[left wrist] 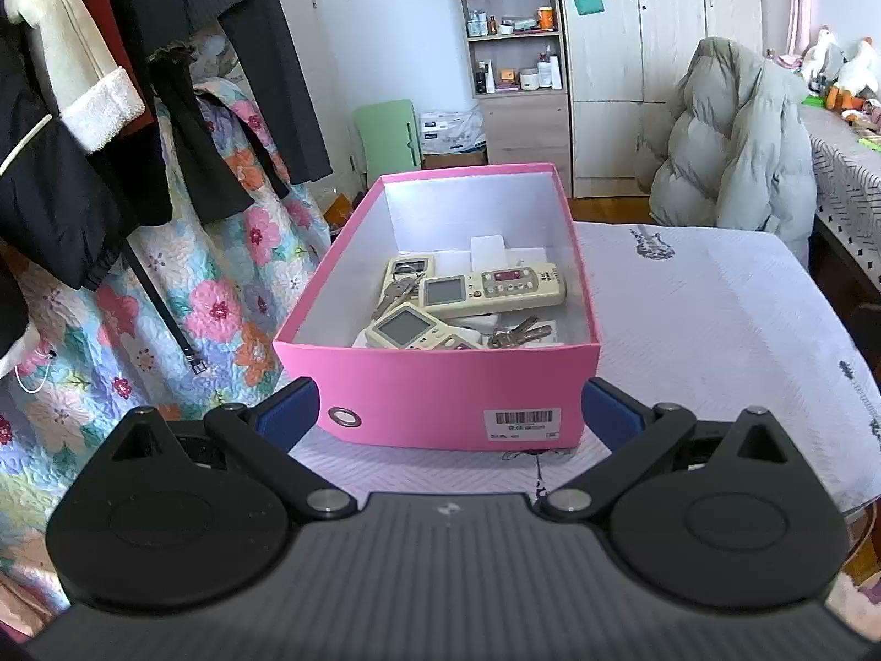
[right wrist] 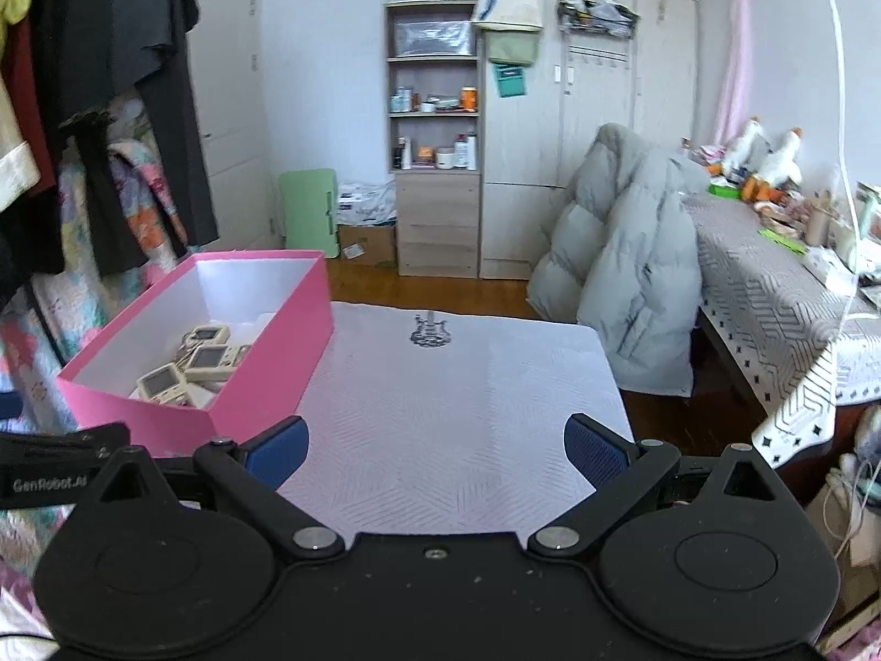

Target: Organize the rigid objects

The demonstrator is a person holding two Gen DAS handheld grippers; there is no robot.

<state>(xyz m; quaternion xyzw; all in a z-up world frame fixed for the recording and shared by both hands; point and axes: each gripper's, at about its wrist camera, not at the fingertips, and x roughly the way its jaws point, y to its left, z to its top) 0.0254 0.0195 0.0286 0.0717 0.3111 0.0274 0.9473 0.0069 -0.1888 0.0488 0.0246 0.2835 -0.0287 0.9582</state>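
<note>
**Pink box, white inside**

The box (left wrist: 440, 396) shows bright pink outside, plain white within. Cream remotes (left wrist: 493, 289) carry grey screens. The tablecloth (right wrist: 468, 413) is white with a faint chevron weave and black guitar prints. Both grippers: black frames, blue pads (right wrist: 278, 449). The hanging quilt (left wrist: 220, 297) blooms pink, orange and pale blue.

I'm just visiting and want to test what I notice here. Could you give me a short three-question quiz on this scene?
1. True or false: the left tool is gripping the pink box.
2. What lies in the box besides the remote controls? A) keys B) spoons C) socks
3. Fill in: the white cloth bears a printed ____.

Key: 1 false, both the left and right tool are open and empty; 2 A, keys; 3 guitar.
</note>
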